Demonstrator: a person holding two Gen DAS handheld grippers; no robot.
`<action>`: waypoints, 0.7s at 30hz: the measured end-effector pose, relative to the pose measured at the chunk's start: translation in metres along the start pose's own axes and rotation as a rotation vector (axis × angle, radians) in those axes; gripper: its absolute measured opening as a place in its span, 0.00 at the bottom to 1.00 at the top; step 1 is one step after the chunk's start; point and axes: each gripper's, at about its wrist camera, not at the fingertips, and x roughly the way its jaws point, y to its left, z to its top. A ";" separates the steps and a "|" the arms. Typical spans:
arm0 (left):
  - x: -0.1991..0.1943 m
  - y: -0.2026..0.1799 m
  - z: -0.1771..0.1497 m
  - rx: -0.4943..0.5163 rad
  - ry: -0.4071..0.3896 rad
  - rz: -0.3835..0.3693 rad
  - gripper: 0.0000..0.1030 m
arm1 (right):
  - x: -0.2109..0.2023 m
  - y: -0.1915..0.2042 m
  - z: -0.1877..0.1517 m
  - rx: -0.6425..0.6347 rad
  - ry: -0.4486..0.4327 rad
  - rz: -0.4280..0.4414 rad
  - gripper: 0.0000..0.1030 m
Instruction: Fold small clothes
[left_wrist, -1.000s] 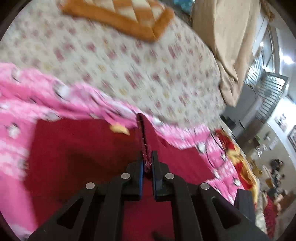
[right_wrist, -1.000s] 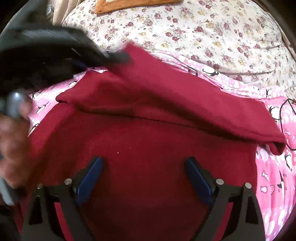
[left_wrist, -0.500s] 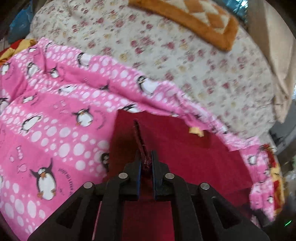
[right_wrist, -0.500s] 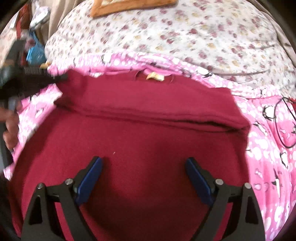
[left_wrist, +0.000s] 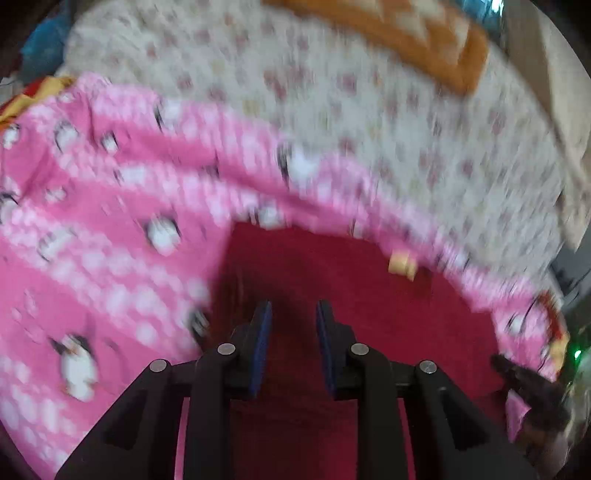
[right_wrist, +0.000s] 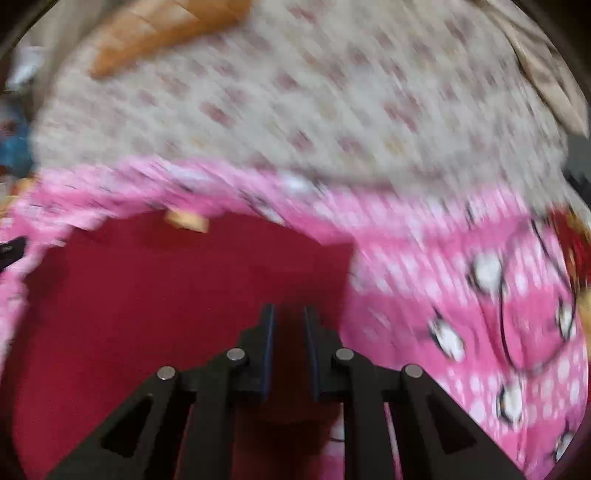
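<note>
Pink blanket (left_wrist: 92, 258) under red garment (left_wrist: 332, 288)

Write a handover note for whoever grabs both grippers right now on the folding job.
Left gripper: open, holding nothing, over the red top's left edge.
Right gripper: jaws narrowly apart, nothing visibly between them, near the top's right edge.
The top lies flat on the pink penguin blanket, with the yellow neck label at its far edge.
Done: the top looks narrowed to a roughly rectangular shape, no sleeves sticking out.
Left: probably fold it in half; both frames are blurred, so recheck first.
</note>
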 end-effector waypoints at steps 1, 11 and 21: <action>0.011 -0.001 -0.003 -0.002 0.036 0.032 0.01 | 0.002 -0.009 -0.004 0.032 0.008 0.001 0.16; 0.000 -0.003 0.012 -0.032 -0.035 0.014 0.02 | -0.035 -0.006 0.025 0.062 -0.199 -0.090 0.21; 0.027 -0.026 0.000 0.108 -0.008 0.059 0.46 | 0.054 -0.023 0.046 0.119 0.062 0.008 0.22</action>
